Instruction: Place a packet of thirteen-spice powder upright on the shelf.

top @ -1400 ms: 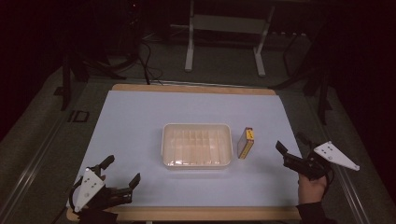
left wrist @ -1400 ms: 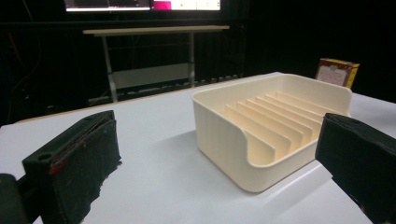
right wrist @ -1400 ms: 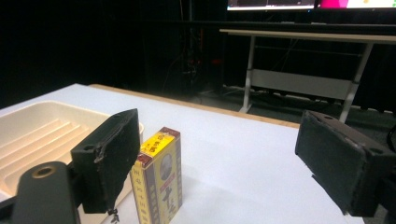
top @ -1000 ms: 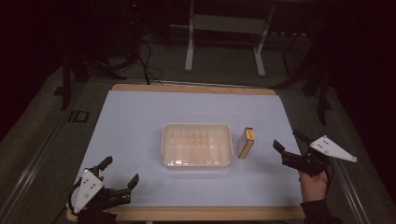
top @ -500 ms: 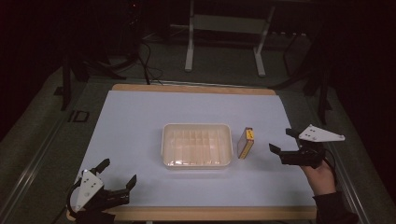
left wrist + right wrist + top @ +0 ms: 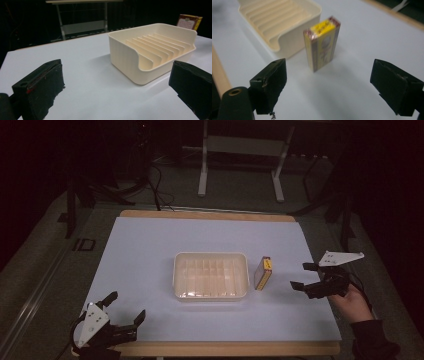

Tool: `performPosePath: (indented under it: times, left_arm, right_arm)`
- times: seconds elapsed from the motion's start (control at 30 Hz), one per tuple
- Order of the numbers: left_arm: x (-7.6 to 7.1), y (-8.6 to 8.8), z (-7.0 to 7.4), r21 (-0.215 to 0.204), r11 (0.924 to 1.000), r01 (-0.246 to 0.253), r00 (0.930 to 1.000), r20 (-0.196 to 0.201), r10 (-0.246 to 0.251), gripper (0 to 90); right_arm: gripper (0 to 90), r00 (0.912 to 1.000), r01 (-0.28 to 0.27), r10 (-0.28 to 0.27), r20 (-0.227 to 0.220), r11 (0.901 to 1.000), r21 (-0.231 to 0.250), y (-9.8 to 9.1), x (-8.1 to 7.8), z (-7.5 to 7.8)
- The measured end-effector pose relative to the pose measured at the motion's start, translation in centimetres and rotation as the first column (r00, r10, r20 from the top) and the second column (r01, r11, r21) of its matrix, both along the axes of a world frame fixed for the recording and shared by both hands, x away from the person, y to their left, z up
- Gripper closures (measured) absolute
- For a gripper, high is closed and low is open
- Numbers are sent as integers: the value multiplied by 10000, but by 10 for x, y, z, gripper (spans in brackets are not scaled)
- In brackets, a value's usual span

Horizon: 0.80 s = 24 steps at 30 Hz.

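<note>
A cream ribbed tray [image 6: 210,275] [image 6: 152,48] [image 6: 279,18] lies at the middle of the white table. A small yellow box [image 6: 263,273] [image 6: 322,42] stands on edge just right of it; in the left gripper view the box [image 6: 189,21] peeks over the tray's far wall. My right gripper [image 6: 304,275] [image 6: 329,85] is open, a short way right of the box, jaws pointed at it with nothing between them. My left gripper [image 6: 125,306] [image 6: 120,87] rests open near the front left corner, aimed toward the tray.
The table's wooden front edge [image 6: 225,349] runs just below the left gripper. Metal stand legs [image 6: 240,150] and cables [image 6: 155,175] sit on the dark floor beyond the far edge. White surface [image 6: 150,245] stretches left and behind the tray.
My right gripper has moved left and up toward the yellow box, staying open. The left gripper has shifted slightly toward the front edge.
</note>
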State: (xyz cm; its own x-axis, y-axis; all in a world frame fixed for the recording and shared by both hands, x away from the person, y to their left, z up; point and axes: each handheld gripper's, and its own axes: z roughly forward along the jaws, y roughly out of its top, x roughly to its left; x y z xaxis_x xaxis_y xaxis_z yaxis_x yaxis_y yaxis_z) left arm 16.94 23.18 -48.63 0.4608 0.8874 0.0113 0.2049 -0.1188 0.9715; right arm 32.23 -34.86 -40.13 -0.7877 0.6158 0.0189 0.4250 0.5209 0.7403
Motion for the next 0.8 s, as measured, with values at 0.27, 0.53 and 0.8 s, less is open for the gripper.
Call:
performPosePath:
  times: [0.27,0.53,0.8]
  left_arm:
    - [0,-1,-1,64,9997,232,9997,-33,-232,0]
    - [1,-3,-1,201,9993,328,9994,-70,-327,0]
    - [3,-5,-1,305,9986,443,9988,-223,-436,0]
  right_arm:
    - [140,9846,-1376,1263,-1209,9864,-898,-6,7,-15]
    - [140,9465,-2685,2246,-2316,9463,-1799,-7,7,-30]
    - [139,9132,-3182,2183,-3441,9096,-2673,-3,8,-35]
